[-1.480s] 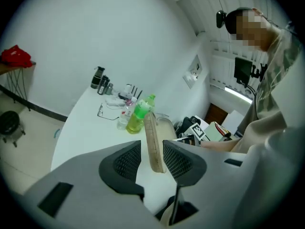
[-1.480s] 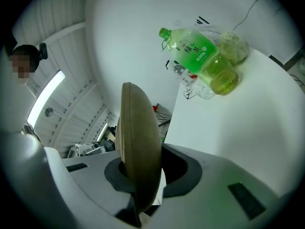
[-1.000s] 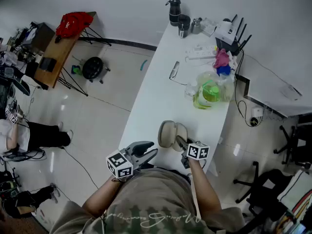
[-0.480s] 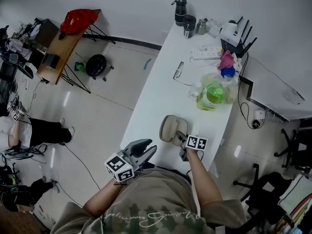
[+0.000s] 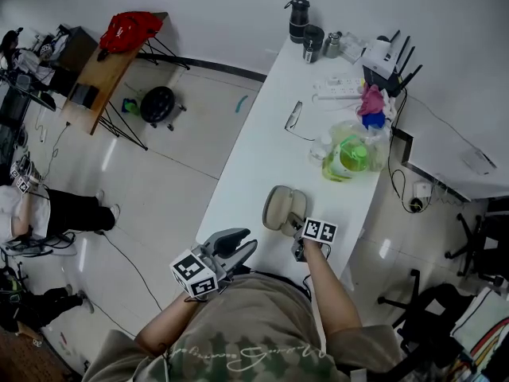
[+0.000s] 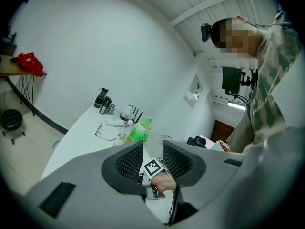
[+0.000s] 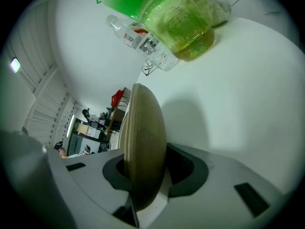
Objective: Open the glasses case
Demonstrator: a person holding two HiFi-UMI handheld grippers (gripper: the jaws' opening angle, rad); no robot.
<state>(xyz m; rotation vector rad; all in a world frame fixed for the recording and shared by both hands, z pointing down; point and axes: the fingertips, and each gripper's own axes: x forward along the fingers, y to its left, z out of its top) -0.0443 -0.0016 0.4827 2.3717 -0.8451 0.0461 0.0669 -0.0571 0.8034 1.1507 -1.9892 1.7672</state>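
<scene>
The left gripper (image 5: 242, 245) hangs just off the near edge of the counter (image 5: 262, 157). Its fingers (image 6: 129, 162) stand apart and nothing is between them. Beside it, the right gripper (image 5: 299, 231) is over the near end of the counter, and its fingers hold one half of the case (image 5: 278, 208). They have just been opening a little, but the beige shell is between them, on its edge, against the pads. From above, the case shows two rounded halves side by side on the counter, so it is already open. Farther along, near the middle, the glasses (image 5: 293, 118) lie on the left side and a green bottle (image 5: 348, 156) lies on the right side. Behind these is a power strip (image 5: 338, 83). At the far end stand a router (image 5: 382, 54) and a dark flask (image 5: 298, 18).
</scene>
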